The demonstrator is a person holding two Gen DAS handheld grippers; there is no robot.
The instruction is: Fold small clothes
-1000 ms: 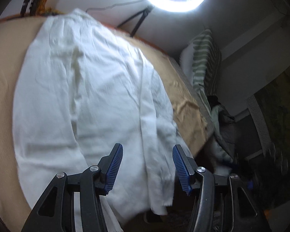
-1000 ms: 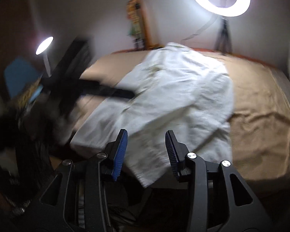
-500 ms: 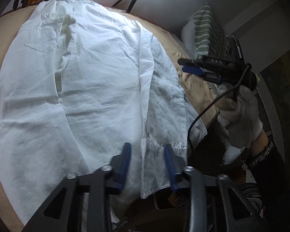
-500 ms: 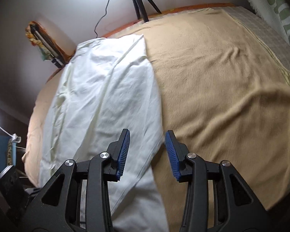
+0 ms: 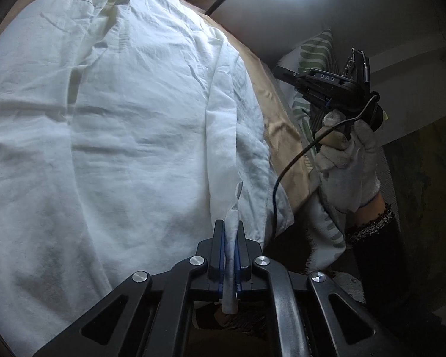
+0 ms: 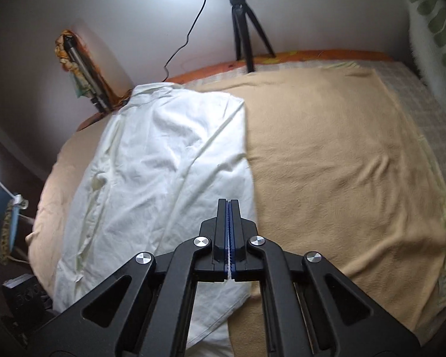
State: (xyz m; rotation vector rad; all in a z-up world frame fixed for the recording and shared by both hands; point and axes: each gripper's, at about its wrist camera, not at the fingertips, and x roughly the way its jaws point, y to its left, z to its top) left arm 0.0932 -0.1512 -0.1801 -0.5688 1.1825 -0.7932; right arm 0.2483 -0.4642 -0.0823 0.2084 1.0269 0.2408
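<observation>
my left hand-held gripper has just closed, pinching the shirt hem; my right hand-held gripper has just closed on the shirt's edge; shirt lies on the bed.

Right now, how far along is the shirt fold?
Done: the shirt lies spread on the blanket. In hand: the left gripper has just closed on its near edge; the right gripper has just closed, a sliver of white between its pads. Left: every fold.
</observation>
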